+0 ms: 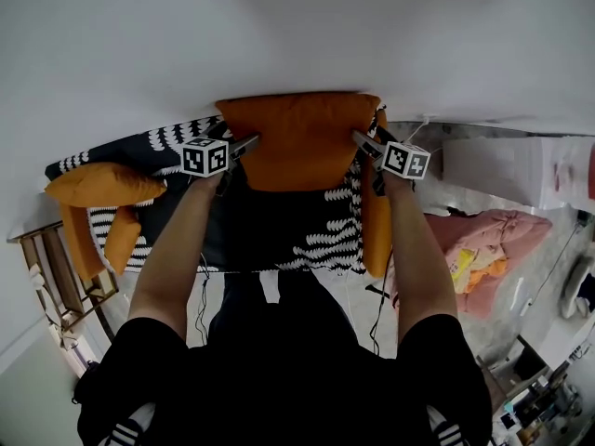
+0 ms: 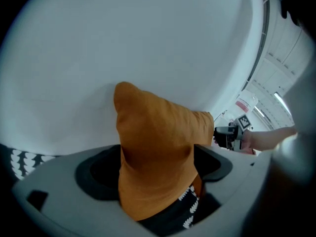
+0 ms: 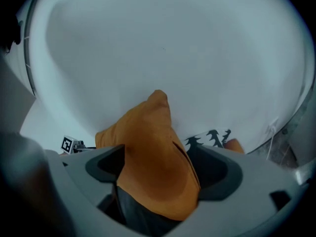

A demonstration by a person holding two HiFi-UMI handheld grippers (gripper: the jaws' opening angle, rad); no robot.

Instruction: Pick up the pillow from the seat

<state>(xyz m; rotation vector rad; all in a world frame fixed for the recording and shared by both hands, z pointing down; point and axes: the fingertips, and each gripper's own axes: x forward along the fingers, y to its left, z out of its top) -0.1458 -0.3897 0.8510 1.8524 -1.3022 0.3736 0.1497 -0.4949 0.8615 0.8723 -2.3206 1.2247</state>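
An orange pillow (image 1: 297,142) stands upright against the white wall, above the seat's black-and-white cover (image 1: 327,232). My left gripper (image 1: 247,143) is at its upper left corner. In the left gripper view that corner of the pillow (image 2: 153,152) fills the gap of the left gripper (image 2: 155,168), whose jaws stand wide and do not visibly pinch the cloth. My right gripper (image 1: 361,139) is at the upper right corner. In the right gripper view the pillow (image 3: 153,157) bulges between the right gripper's (image 3: 158,171) jaws, which are shut on it.
More orange cushions lie on the seat: one at the left (image 1: 102,184), one hanging below it (image 1: 121,238), and a long one at the right edge (image 1: 376,221). A wooden side table (image 1: 56,268) stands at the left. A pink bundle (image 1: 483,249) lies on the floor at the right.
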